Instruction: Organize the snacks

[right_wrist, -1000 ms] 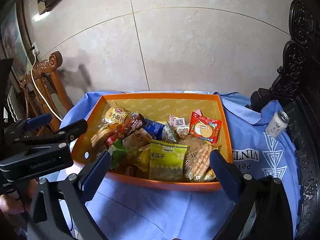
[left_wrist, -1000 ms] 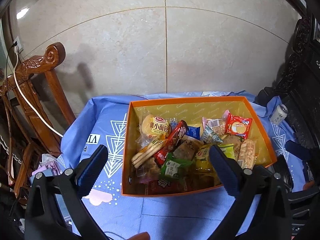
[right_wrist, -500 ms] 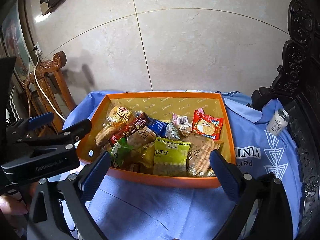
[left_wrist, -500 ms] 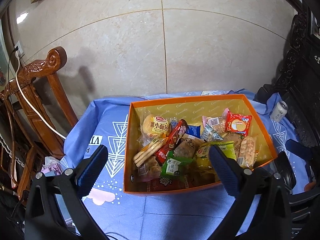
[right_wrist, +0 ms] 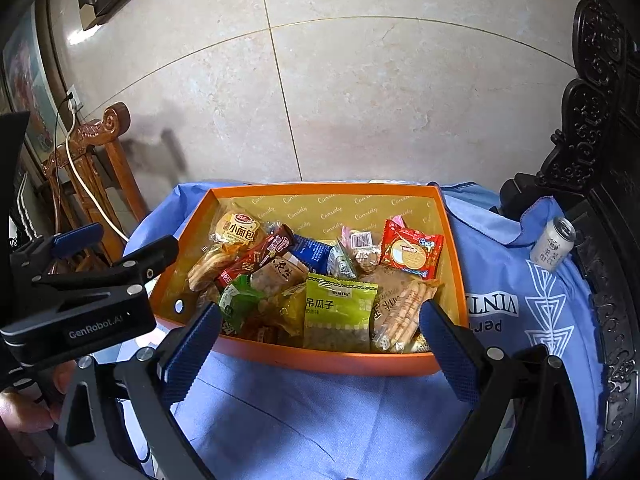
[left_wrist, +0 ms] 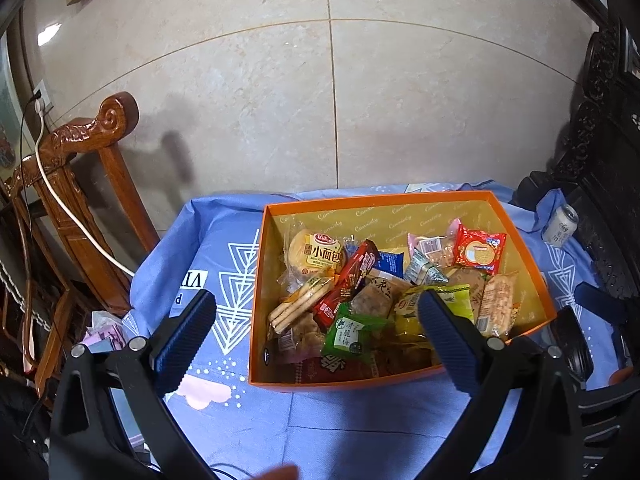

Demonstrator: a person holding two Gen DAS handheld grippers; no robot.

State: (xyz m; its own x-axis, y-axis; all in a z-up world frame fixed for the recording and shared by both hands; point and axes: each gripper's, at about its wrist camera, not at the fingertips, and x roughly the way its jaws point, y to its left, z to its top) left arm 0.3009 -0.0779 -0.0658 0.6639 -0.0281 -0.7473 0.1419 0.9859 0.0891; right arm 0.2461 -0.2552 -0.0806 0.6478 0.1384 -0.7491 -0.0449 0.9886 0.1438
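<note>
With both the left hand-held gripper (left_wrist: 316, 324) and right hand-held gripper (right_wrist: 320, 332) spread wide and empty, I'd pinch the light, crinkly, slippery snack packets (right_wrist: 340, 312), heaped in the orange box (right_wrist: 320, 360) mid-tabletop, by their flat sealed edges.

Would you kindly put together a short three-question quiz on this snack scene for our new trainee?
1. True or false: both the left claw and the right claw are open and hold nothing.
2. Where does the white drink can lie? A) inside the orange box B) on the blue cloth to the right of the box C) on the wooden chair
3. Fill in: the red biscuit packet lies toward the ____ right corner of the orange box.

Key: 1 true; 2 B; 3 far.
</note>
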